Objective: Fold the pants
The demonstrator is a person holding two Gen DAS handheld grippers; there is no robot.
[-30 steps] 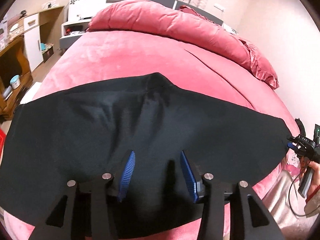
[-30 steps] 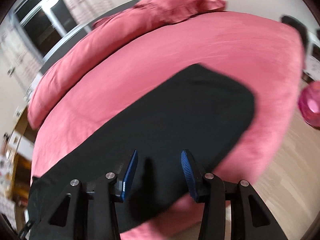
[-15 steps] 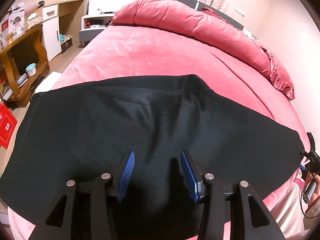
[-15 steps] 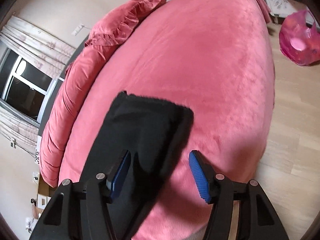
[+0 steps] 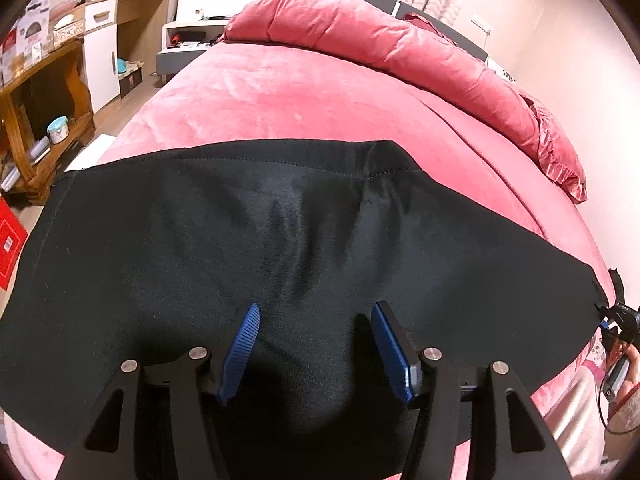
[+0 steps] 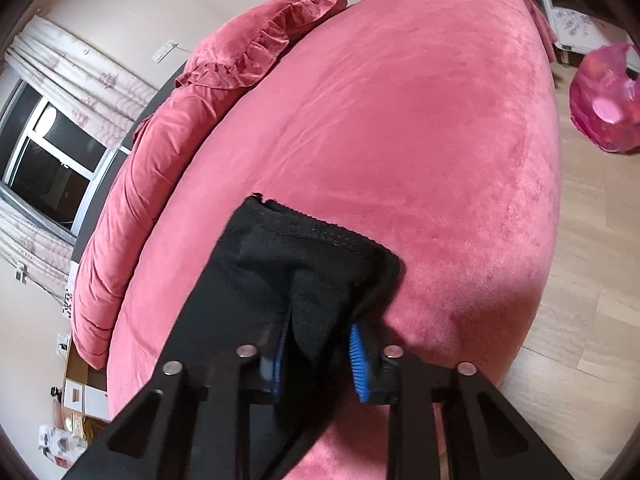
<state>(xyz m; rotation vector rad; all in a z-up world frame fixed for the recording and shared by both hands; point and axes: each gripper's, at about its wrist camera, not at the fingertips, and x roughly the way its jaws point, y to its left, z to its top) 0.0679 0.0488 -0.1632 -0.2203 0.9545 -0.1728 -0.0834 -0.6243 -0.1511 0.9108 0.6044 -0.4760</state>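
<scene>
Black pants [image 5: 280, 248] lie spread across the near end of a pink bed [image 5: 304, 100]. My left gripper [image 5: 316, 346] is open, hovering over the middle of the fabric, with nothing between its blue pads. My right gripper [image 6: 320, 344] is at the pants' right end [image 6: 312, 256]; a bunched fold of the black cloth sits between its blue pads, which have closed in on it. The right gripper also shows at the far right edge of the left wrist view [image 5: 618, 320].
A rolled pink duvet [image 5: 384, 44] and pillow [image 6: 260, 52] lie along the head of the bed. Wooden shelves [image 5: 48, 92] stand to the left. A pink plastic bag [image 6: 604, 108] sits on the wooden floor [image 6: 580, 320] to the right.
My right gripper has moved onto the pants' end and its pads have closed on a fold of the cloth. My left gripper has shifted slightly over the fabric and stays open.
</scene>
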